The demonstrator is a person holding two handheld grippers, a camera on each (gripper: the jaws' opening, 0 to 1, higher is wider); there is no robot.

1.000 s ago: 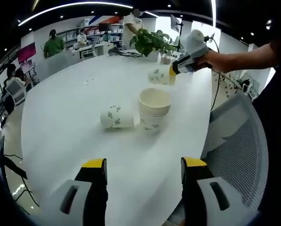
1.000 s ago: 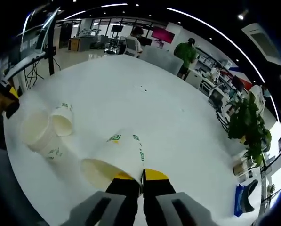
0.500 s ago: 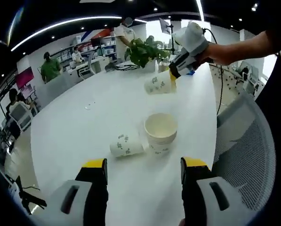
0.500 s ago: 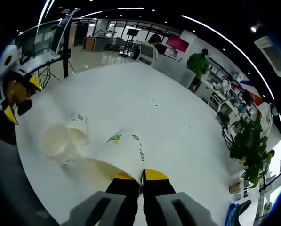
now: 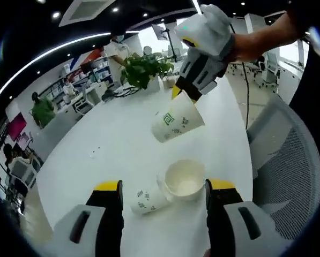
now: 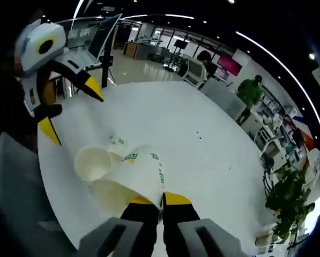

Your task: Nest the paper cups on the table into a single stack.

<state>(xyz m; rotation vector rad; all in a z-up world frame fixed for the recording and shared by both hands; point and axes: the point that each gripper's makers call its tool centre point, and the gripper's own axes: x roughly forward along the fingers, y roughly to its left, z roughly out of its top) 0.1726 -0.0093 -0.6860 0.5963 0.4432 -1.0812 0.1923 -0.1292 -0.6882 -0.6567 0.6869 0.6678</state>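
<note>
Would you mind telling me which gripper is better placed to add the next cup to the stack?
Probably the right gripper: it already pinches a paper cup beside the upright stack. The left gripper is open.

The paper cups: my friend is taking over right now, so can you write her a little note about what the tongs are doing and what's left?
Right tongs: shut on the rim of a paper cup, held on its side in the air above the table.
Left tongs: open, holding nothing, pointed at the stack.
Stack of nested cups: upright on the table.
Loose cup: lying on its side right beside the stack.
Done: some cups nested.
Left: drop the held cup into the stack, then add the loose cup.
</note>
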